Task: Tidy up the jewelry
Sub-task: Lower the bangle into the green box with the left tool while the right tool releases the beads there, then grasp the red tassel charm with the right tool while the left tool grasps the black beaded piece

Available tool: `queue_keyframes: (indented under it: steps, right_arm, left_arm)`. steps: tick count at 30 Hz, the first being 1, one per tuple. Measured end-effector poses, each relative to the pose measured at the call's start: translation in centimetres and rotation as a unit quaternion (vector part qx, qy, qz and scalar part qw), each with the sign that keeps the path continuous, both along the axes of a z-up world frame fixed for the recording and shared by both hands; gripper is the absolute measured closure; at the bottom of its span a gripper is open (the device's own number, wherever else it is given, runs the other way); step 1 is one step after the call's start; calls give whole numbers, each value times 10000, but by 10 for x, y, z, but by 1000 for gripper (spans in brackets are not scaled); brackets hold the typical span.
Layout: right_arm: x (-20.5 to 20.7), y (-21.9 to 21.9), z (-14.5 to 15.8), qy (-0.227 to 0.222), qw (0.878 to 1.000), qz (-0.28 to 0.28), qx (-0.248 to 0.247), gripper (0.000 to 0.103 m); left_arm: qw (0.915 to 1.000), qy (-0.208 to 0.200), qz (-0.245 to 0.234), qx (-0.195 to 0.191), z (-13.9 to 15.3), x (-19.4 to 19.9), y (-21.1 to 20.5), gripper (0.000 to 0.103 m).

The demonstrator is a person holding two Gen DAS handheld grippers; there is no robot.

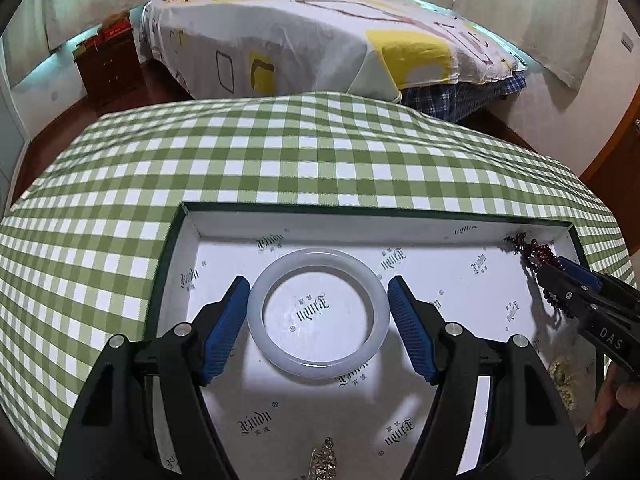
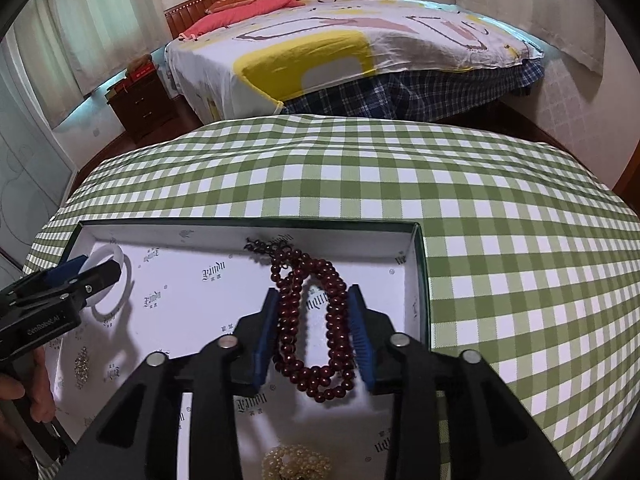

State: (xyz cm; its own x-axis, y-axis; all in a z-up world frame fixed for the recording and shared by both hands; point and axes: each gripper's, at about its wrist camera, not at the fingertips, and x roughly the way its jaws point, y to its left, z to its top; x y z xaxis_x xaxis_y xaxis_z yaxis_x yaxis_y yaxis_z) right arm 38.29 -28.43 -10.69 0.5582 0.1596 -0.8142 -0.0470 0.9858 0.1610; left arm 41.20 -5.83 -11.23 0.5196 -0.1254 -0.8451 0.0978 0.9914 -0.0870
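Observation:
A shallow box [image 1: 188, 216] with a white printed lining lies on the checked table; it also shows in the right wrist view [image 2: 420, 264]. My left gripper [image 1: 319, 292] straddles a pale white bangle [image 1: 376, 336], its blue pads touching the bangle's outer sides. My right gripper [image 2: 314, 300] is closed on a string of dark red beads [image 2: 332, 312], which hangs in loops between the pads over the box's right end. The bangle [image 2: 120, 258] and left gripper [image 2: 86, 276] show at the left of the right wrist view. The right gripper [image 1: 560, 268] and beads [image 1: 536, 248] show at the right of the left wrist view.
A silver sparkly piece [image 1: 324, 456] lies in the box near me, also seen in the right wrist view [image 2: 82, 364]. A pearl piece [image 2: 296, 464] lies below the right gripper. The green checked tablecloth [image 1: 280, 152] spreads beyond. A bed [image 1: 320, 32] and nightstand [image 1: 108, 64] stand behind.

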Motion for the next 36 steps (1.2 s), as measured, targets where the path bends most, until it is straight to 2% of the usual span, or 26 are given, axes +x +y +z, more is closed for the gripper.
queue_keyframes:
  steps: [2,9,13,17,21,29,36]
  right_arm:
    - [0,1,1,-15,10000,11,-8,58]
    - [0,2,2,-46,10000,58,-11,51]
    - [-2,2,4,-130,9999,62,-24,46]
    - [-9,-1,9,-304,9995,26,18,45]
    - [-26,-1,24,-666,9978,-10,69,45]
    - [-79,0,56,-1353,9907,-144,63,45]
    - [-134,10,61,-1611,9868,-155,79,47]
  left_arm:
    - [10000,71,25,-41,-2,0,1,34]
    - [9999,93,0,-93,-4,-1,1,32]
    - [9999,-50,-13,-88,1,-3,0,24]
    - [9994,-357,0,-40,11,-12,2,24]
    - [9961,-884,13,-63,31,-32,5,24]
    - [9823,-1866,121,-90,74,-95,18,24]
    - [9746,-2232,157,81,84,-154,23,24]
